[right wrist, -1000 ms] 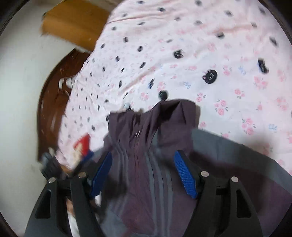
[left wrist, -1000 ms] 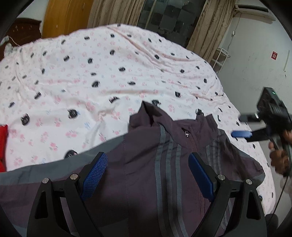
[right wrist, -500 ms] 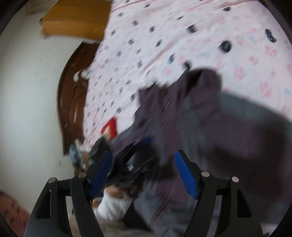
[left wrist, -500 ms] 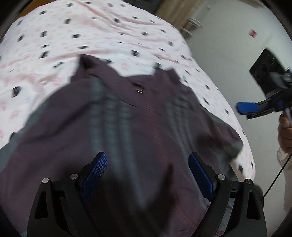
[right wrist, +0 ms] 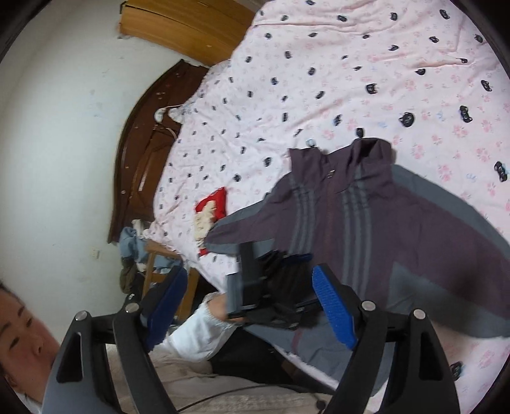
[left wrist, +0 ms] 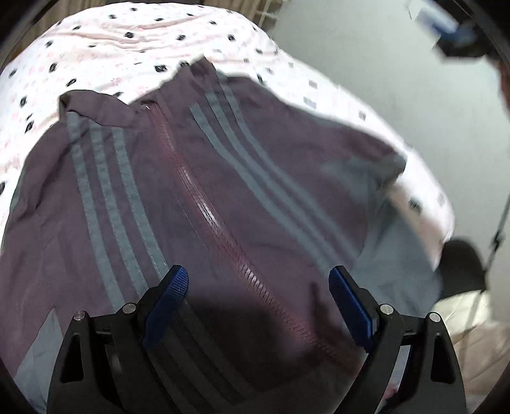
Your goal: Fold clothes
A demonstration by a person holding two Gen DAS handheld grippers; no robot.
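A dark purple zip jacket [left wrist: 223, 178] with grey stripes lies front up on the bed, collar at the far end. My left gripper [left wrist: 258, 280] hangs just above its lower front, straddling the zipper, open, with nothing pinched. In the right wrist view the jacket [right wrist: 398, 223] lies to the right, and the left gripper [right wrist: 288, 262] hovers over its near hem. My right gripper [right wrist: 248, 277] is raised off the bed, its jaws opening with nothing held between them. The same right gripper [left wrist: 446, 28] shows blurred at the top right of the left wrist view.
The bed sheet [right wrist: 318, 79] is pink with black cat prints. A red garment [right wrist: 213, 203] lies near the bed's left edge. A dark wooden headboard [right wrist: 143, 153] and a chair with clothes [right wrist: 149, 258] stand by the wall. A person's white sleeve [right wrist: 197, 334] is close below.
The left gripper has tipped down and moved in over the jacket's front. The right gripper has risen away from the jacket, its jaws a little wider, and now looks at the left gripper.
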